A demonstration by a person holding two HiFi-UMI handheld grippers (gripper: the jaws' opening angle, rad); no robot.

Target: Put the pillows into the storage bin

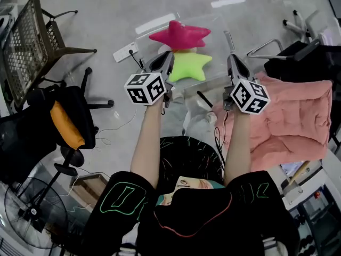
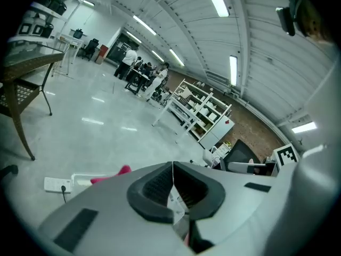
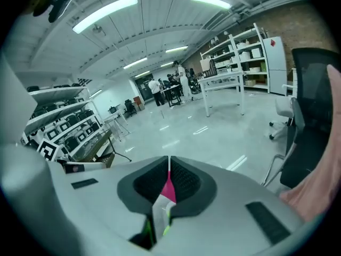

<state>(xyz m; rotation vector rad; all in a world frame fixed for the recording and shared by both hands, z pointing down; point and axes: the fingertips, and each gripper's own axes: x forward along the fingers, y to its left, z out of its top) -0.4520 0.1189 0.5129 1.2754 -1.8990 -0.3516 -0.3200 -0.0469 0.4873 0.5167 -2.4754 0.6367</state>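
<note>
While both arms reach forward, the left gripper [image 2: 172, 180] and right gripper [image 3: 169, 177] each have their jaws pressed together, holding nothing. Ahead on the floor, a pink star pillow [image 1: 179, 35] touches a green star pillow [image 1: 187, 65] inside the clear bin [image 1: 155, 23]. A pink cushion [image 1: 290, 116] lies outside, at right.

- Two star pillows: one pink star pillow [image 1: 178, 34] and one green star pillow [image 1: 189, 66].
- One clear storage bin [image 1: 219, 36].
- One pink quilted cushion [image 1: 290, 116].
- Two grippers: the left gripper [image 1: 168, 55] and the right gripper [image 1: 228, 36].
- One white power strip [image 1: 125, 52].
- One floor fan [image 1: 29, 212].
- One black office chair [image 1: 37, 127].
- One orange cushion [image 1: 66, 124].
</note>
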